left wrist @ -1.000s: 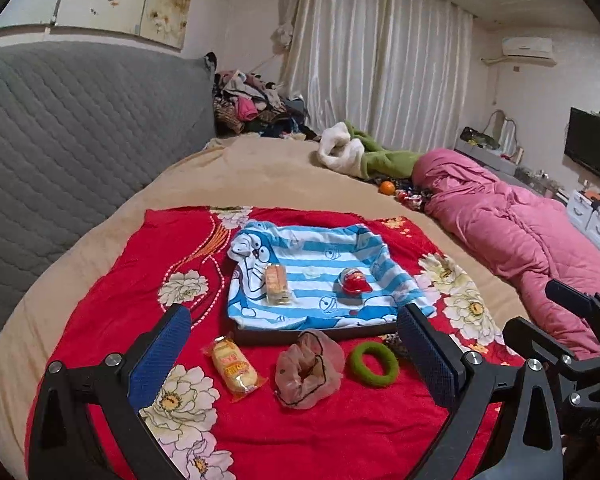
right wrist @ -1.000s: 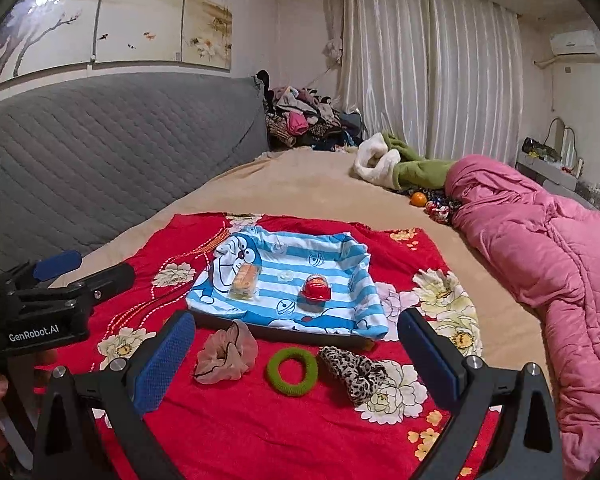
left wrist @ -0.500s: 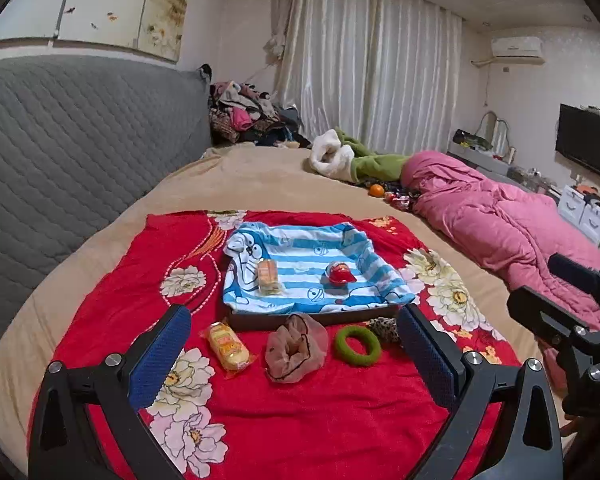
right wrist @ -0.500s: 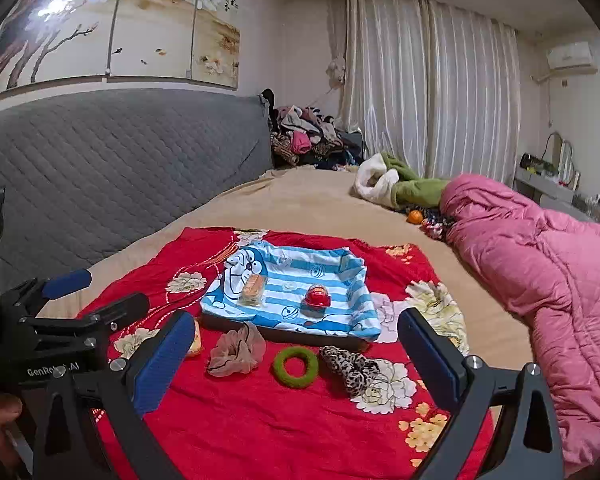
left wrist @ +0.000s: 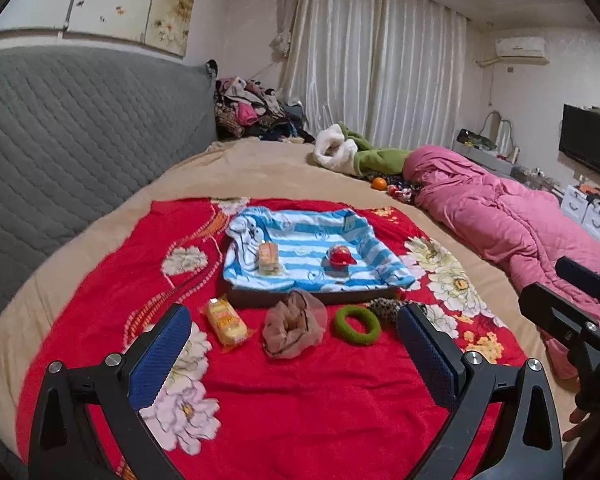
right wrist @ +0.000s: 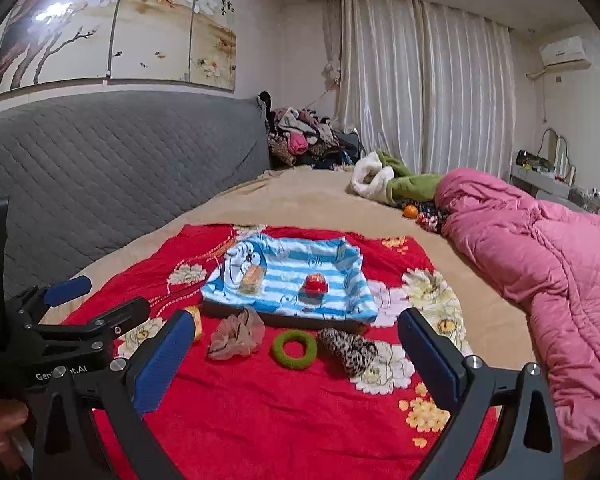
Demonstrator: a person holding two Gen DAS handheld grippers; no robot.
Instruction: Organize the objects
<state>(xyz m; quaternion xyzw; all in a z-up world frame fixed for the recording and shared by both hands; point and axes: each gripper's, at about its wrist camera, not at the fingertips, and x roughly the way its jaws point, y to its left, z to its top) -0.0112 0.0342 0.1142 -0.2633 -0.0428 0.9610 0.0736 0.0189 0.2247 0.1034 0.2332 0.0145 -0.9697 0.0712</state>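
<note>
A tray lined with a blue striped cloth (left wrist: pixel 300 240) (right wrist: pixel 332 308) sits on a red flowered blanket (left wrist: pixel 300 400). In it lie a wrapped snack (left wrist: pixel 269 258) and a small red toy (left wrist: pixel 340 257). In front of the tray lie a yellow snack pack (left wrist: pixel 226 320), a tan scrunchie (left wrist: pixel 294 324), a green ring (left wrist: pixel 356 325) and a leopard scrunchie (right wrist: pixel 348 346). My left gripper (left wrist: pixel 294 354) is open and empty, held back above the blanket. My right gripper (right wrist: pixel 294 354) is open and empty too.
A pink quilt (left wrist: pixel 512 224) lies along the right of the bed. A grey quilted headboard (left wrist: pixel 60 140) stands on the left. Green and white clothing (left wrist: pixel 360 152) and an orange (left wrist: pixel 378 183) lie further back.
Both grippers have pulled back and up from the tray; the objects look smaller and farther. Nothing on the blanket has moved.
</note>
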